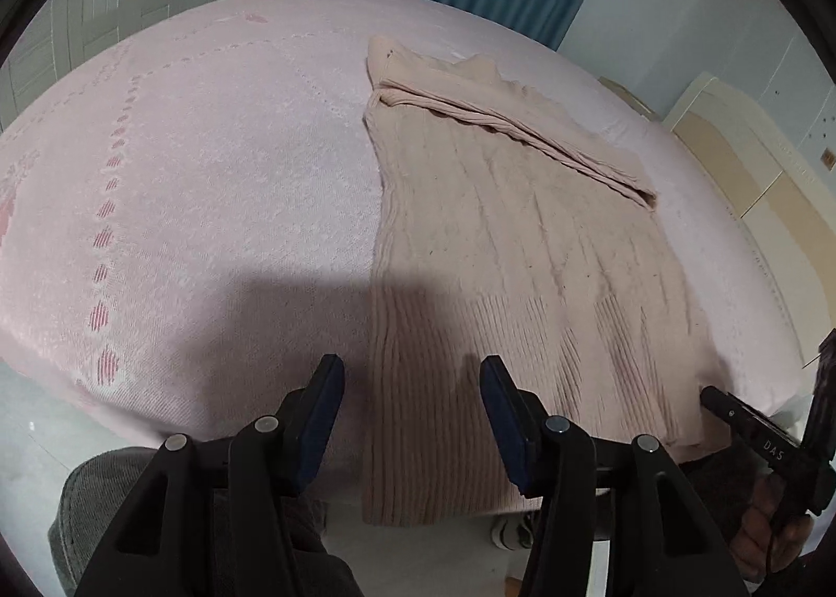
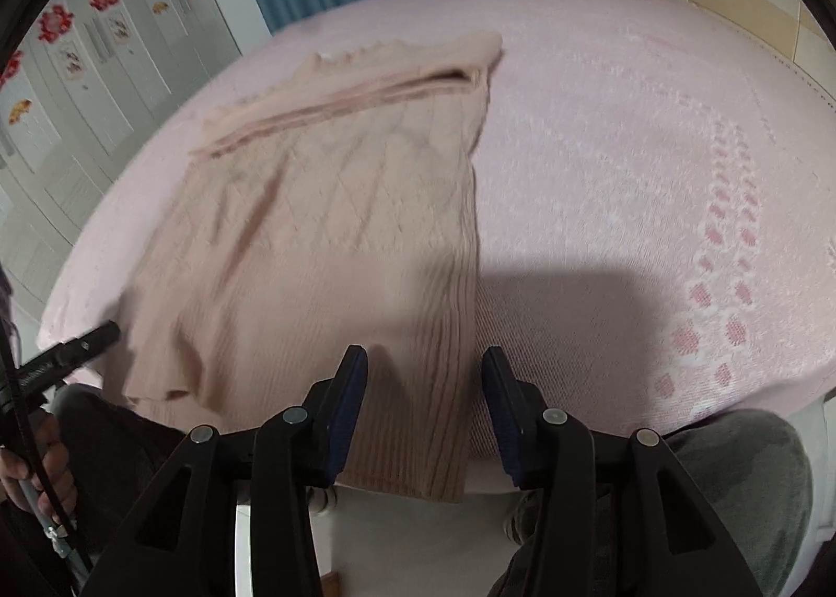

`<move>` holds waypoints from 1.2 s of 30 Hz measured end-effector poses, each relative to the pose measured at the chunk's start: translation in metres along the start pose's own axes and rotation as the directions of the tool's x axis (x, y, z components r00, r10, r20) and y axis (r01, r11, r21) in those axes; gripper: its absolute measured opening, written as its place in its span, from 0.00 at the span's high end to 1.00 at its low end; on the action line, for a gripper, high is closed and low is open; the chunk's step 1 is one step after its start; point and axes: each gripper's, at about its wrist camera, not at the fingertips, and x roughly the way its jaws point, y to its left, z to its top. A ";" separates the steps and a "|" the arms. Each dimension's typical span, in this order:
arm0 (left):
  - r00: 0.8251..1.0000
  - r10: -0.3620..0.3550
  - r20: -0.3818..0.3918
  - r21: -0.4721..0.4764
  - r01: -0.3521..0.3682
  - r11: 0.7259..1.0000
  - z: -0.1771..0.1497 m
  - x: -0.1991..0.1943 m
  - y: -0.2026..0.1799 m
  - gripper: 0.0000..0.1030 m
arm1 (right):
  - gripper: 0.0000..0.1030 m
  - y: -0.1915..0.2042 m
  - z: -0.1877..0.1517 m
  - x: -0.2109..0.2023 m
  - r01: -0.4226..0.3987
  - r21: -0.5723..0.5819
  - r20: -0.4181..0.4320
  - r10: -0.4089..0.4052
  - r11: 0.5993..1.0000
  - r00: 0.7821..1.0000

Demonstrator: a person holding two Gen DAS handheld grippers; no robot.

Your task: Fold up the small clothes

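Both grippers hover over the near edge of the pink bed cover [image 1: 209,179], where the hem of the beige knitted sweater [image 1: 496,242] hangs a little over the side; to the left and right of the sweater the cover is wide and free. Left gripper [image 1: 413,377] points down at the hem's left corner and right gripper [image 2: 424,367] at its right corner, each with fingers half apart and nothing between them.
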 end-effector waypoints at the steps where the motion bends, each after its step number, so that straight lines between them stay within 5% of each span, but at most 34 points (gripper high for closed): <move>1: 1.000 0.012 0.000 0.006 -0.012 1.000 0.001 0.002 -0.002 0.73 | 0.61 0.003 0.000 0.000 0.016 -0.008 0.007 -0.016 1.000 1.000; 2: 0.999 0.032 0.002 0.003 -0.032 0.999 0.001 0.003 -0.003 0.86 | 0.66 0.006 0.000 0.001 0.021 -0.020 0.010 -0.021 1.000 1.000; 4: 1.000 0.005 0.004 -0.009 -0.005 1.000 0.002 0.003 -0.002 0.92 | 0.92 0.013 0.000 0.003 0.037 -0.064 0.023 -0.036 0.997 0.999; 8: 0.996 -0.038 0.084 -0.055 0.042 0.998 0.005 -0.016 0.015 0.93 | 0.96 0.000 0.002 -0.012 0.012 -0.033 0.075 -0.010 0.999 0.997; 11: 0.990 -0.114 0.086 -0.158 0.126 0.979 0.003 -0.021 0.043 0.93 | 0.96 -0.038 0.006 -0.025 -0.064 0.118 0.099 0.052 0.991 0.994; 13: 0.988 -0.139 0.063 -0.210 0.149 0.966 0.003 -0.015 0.053 0.93 | 0.96 -0.049 0.006 -0.015 -0.098 0.169 0.039 0.093 0.981 0.995; 16: 0.988 -0.155 0.027 -0.220 0.157 0.963 0.001 -0.010 0.056 0.93 | 0.95 -0.029 0.003 -0.010 -0.020 0.075 0.018 0.019 0.997 1.000; 21: 0.987 -0.158 -0.027 -0.185 0.150 0.971 -0.002 -0.003 0.046 0.91 | 0.90 -0.010 -0.002 -0.008 -0.022 0.003 -0.001 0.022 1.000 1.000; 27: 0.986 -0.167 -0.029 -0.157 0.160 0.974 -0.001 0.000 0.036 0.75 | 0.62 -0.014 -0.005 -0.011 -0.119 0.049 0.006 0.119 0.992 0.993; 36: 0.988 -0.157 0.000 -0.157 0.155 0.975 0.014 0.008 0.026 0.69 | 0.62 -0.003 0.003 -0.002 -0.057 0.001 0.033 0.057 0.998 0.998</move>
